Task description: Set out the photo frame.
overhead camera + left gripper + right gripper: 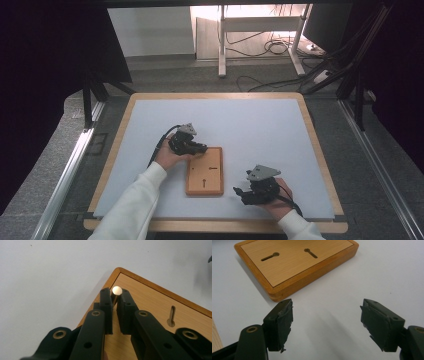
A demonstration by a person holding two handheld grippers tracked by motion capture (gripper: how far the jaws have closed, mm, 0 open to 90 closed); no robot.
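High view: a white-topped bench (260,125) with a wooden rim fills the middle of the frame, and a wooden block (205,171) lies flat on it, a little below and left of centre. Two dark keyhole-shaped slots are cut into the block's top face. The left tool (200,148) sits at the block's upper left corner, held by a hand (167,157) in a white sleeve that comes up from the bottom of the frame. The right tool (239,192) rests in the lower right of the bench, just beside the block's right edge but apart from it, its tips pointing left toward the block.

In the left gripper view, the left tool (115,303) is clenched on a small brass-coloured pin (116,291), whose rounded, shiny end pokes out just above the tips. The pin and tips hang over the corner of the wooden block (150,305), at the centre of the frame; whether the pin touches the wood I cannot tell. One keyhole slot (171,317) shows at the right.

In the right gripper view, the right tool (327,325) is released, its jaws spread wide at the lower corners with bare white bench between them. The wooden block (297,265) lies in the upper left of the frame, both slots visible on top, its near corner close to the left jaw but not touching.
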